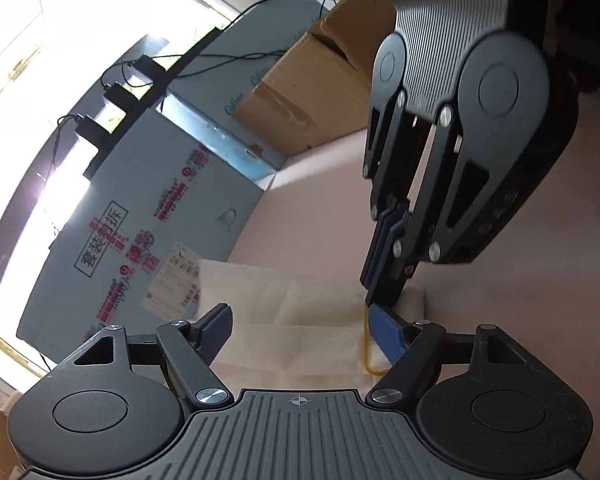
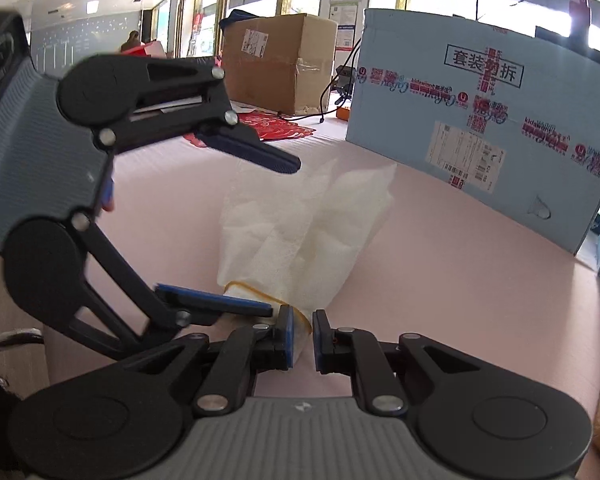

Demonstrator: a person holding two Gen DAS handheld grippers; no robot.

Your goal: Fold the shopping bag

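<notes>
The bag (image 2: 300, 224) lay folded on the pink table (image 2: 480, 260), low centre of frame, a yellow band (image 2: 252, 289) round its near end; the fold looked nearly done; the right gripper (image 2: 302, 338) was clenched on that banded end; the left gripper (image 1: 300, 330) stood released, tilted down over the bag; next, probably, tidying the band and letting go.

Strong daylight floods through the windows (image 1: 40, 60) behind, blown out to white glare, while both fisheye views bend hard at dark corners and the near left hand-held gripper (image 2: 204, 216) blurs slightly.
</notes>
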